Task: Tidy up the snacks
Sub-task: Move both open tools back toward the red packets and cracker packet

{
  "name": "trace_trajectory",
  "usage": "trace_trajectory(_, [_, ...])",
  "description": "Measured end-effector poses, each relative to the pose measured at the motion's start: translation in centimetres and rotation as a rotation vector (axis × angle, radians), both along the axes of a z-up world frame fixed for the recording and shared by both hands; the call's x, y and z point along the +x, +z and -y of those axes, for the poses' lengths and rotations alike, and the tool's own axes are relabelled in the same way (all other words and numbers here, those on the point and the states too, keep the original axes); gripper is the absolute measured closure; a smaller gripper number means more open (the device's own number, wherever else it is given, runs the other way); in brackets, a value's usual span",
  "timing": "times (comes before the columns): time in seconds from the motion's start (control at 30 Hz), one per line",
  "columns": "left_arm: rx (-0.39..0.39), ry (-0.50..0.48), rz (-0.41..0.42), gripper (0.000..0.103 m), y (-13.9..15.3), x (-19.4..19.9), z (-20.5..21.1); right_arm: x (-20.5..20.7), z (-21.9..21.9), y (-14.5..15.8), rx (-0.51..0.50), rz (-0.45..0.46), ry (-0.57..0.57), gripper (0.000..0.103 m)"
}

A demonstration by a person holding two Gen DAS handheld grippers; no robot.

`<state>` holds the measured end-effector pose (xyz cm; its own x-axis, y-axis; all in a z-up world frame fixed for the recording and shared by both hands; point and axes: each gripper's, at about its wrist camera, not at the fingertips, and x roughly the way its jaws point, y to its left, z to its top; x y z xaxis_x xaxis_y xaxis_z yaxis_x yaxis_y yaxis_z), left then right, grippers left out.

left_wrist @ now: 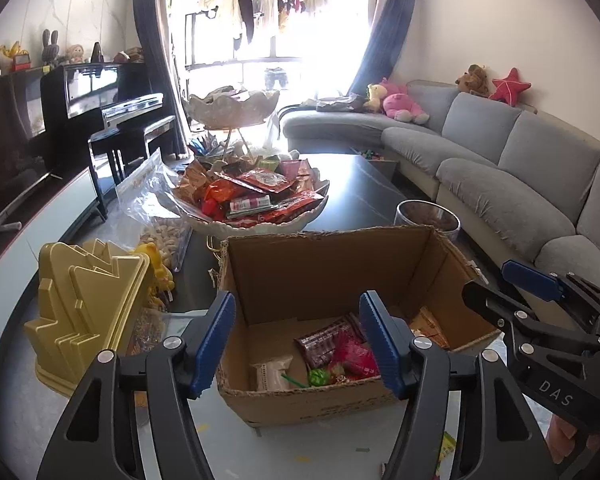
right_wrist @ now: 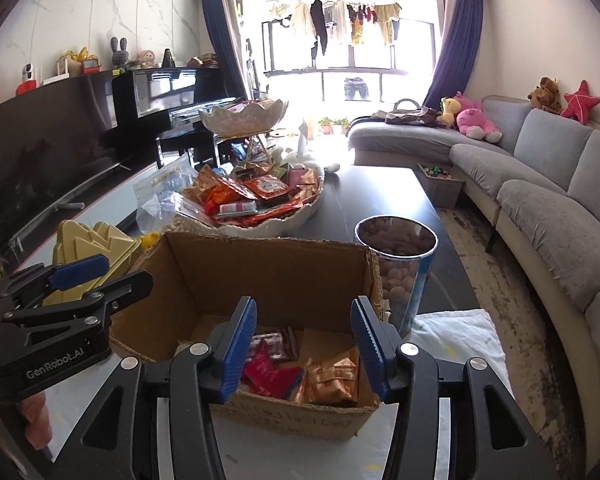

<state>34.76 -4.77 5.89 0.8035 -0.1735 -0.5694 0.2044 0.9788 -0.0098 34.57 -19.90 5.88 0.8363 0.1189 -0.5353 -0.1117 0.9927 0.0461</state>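
Observation:
An open cardboard box [left_wrist: 340, 264] stands on the table in front of both grippers; it also shows in the right wrist view [right_wrist: 260, 272]. Inside lie several snack packets: a red packet [left_wrist: 354, 354], a brown packet [left_wrist: 320, 344], a green lollipop [left_wrist: 318, 377], an orange-gold packet [right_wrist: 334, 376]. Behind it a white two-tier bowl [left_wrist: 256, 222] is heaped with wrapped snacks [left_wrist: 256, 190]. My left gripper [left_wrist: 298, 346] is open and empty over the box's near edge. My right gripper [right_wrist: 304, 350] is open and empty there too.
A gold plastic box [left_wrist: 84, 304] and a clear bag of nuts [left_wrist: 156, 208] stand left of the carton. A clear tub of brown balls [right_wrist: 400, 268] stands at its right. A white cloth [right_wrist: 456, 340] lies beside it. A grey sofa [right_wrist: 540, 184] curves along the right.

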Motion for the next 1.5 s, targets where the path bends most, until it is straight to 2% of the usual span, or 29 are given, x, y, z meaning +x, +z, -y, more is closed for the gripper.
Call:
trace_trajectory(0.17, [-0.009, -0.033, 0.018, 0.038, 0.5, -2.5, 0.5, -2.4, 0.6, 0.4, -0.032, 0.032, -0.02, 0.042])
trace_trajectory(0.5, [-0.011, -0.093, 0.012, 0.034, 0.7, -6.6, 2.2, -7.0, 2.2, 0.8, -0.03, 0.052, -0.044, 0.035])
trace_trajectory(0.8, [0.008, -0.126, -0.01, 0.031, -0.5, -9.2, 3.6, -10.3, 3.6, -0.8, -0.007, 0.003, -0.064, 0.034])
trace_trajectory(1.07, [0.012, -0.148, -0.072, 0.031, -2.9, -10.5, 4.5, -11.9, 4.9, -3.6, 0.014, -0.08, -0.101, 0.034])
trace_trajectory(1.5, [0.009, -0.176, -0.237, 0.031, -8.4, -11.0, 5.3, -13.1, 5.4, -8.1, 0.012, -0.211, -0.134, 0.034])
